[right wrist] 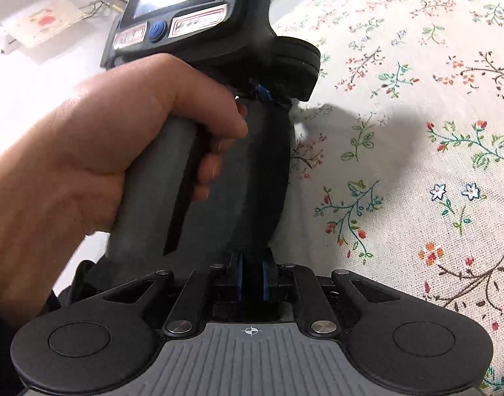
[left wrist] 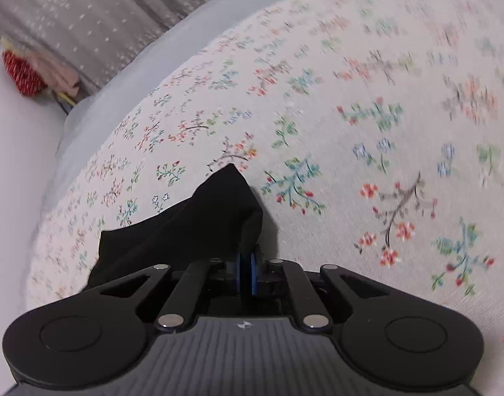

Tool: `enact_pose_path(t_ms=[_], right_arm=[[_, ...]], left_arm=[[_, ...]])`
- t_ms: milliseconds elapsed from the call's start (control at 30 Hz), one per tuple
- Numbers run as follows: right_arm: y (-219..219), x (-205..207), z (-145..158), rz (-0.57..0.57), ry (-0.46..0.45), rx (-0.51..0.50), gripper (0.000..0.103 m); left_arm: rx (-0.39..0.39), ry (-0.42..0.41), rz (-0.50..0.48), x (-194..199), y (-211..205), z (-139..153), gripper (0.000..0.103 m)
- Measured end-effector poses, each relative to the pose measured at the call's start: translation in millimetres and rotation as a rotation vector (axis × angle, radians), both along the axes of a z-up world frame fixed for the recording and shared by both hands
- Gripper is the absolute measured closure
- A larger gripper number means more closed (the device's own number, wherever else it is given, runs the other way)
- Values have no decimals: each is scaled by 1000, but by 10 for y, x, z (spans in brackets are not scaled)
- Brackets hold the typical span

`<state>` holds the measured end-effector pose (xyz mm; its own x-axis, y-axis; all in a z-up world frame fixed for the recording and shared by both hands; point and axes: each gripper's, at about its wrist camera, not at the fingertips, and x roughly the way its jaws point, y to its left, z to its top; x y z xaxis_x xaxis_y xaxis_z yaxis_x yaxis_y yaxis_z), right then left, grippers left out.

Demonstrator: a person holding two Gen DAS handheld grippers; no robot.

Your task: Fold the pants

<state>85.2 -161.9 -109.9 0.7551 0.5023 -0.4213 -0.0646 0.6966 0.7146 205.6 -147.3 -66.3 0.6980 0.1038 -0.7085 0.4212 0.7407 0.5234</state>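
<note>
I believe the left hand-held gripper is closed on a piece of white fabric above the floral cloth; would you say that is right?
Not quite: the fabric is black, not white. The left wrist view shows the left hand-held gripper closed on a bunched corner of the black pants above the floral cloth.

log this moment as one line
step: grasp pants | left hand-held gripper: shut on pants | right hand-held gripper: shut on dark fabric | surface: floral cloth

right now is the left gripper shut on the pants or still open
Shut on them. In the left wrist view the left gripper has its blue pads drawn together, with a bunched corner of the black pants pinched between them above the floral bedsheet.
</note>
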Motion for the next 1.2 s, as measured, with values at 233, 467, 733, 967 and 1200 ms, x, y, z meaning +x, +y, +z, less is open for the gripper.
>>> enact_pose_path(t_ms=[233, 467, 733, 967, 1200], right_arm=[[-160, -185, 273, 23, -71, -13, 95], [-566, -411, 489, 50, -111, -76, 95], [-1497, -855, 381, -2, -122, -124, 95], [-2110, -1160, 165, -67, -33, -197, 95], [-2077, -1126, -11, -41, 9, -235, 95]], left_arm=[[-208, 20, 69, -3, 141, 465, 89], [-341, 33, 70, -278, -213, 727, 89], [-506, 98, 49, -587, -971, 683, 89], [-517, 104, -2, -877, -1639, 222, 89], [-458, 110, 23, -811, -1672, 19, 87]])
